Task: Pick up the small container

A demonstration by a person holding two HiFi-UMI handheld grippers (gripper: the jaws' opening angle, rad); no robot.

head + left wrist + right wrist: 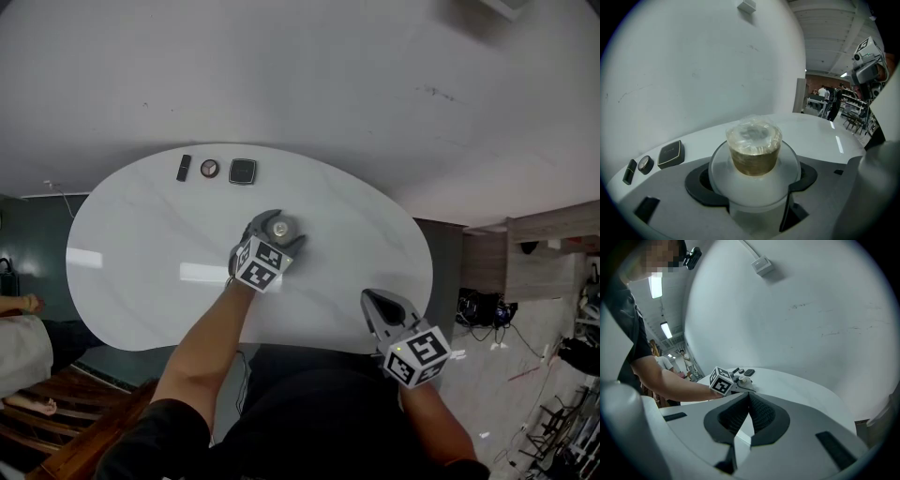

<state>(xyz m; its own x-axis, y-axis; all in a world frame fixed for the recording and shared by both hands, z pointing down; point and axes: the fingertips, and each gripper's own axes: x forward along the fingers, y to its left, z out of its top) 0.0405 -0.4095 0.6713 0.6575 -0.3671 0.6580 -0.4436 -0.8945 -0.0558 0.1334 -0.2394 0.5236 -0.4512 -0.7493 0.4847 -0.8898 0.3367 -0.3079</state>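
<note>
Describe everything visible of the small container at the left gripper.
The small container is a round clear plastic tub with brownish contents and crinkled transparent film over the top, widening below into a frosted translucent base. It stands upright between the jaws of the left gripper, whose dark pads appear to press that base from both sides, near the middle of the white table. Whether it is lifted cannot be told.

Left gripper view: the lower half of the small container [754, 150] is a milky blur. Its base drops behind the gripper body, so I cannot see what it rests on.

Head view: the left gripper [278, 229] hides its sides. Dark bar [184, 168], round piece [209, 168] and dark square piece [242, 172] sit at the far edge of the worktop [131, 253] — too small for me to identify. My forearm [211, 328] hides part of the near edge.
</note>
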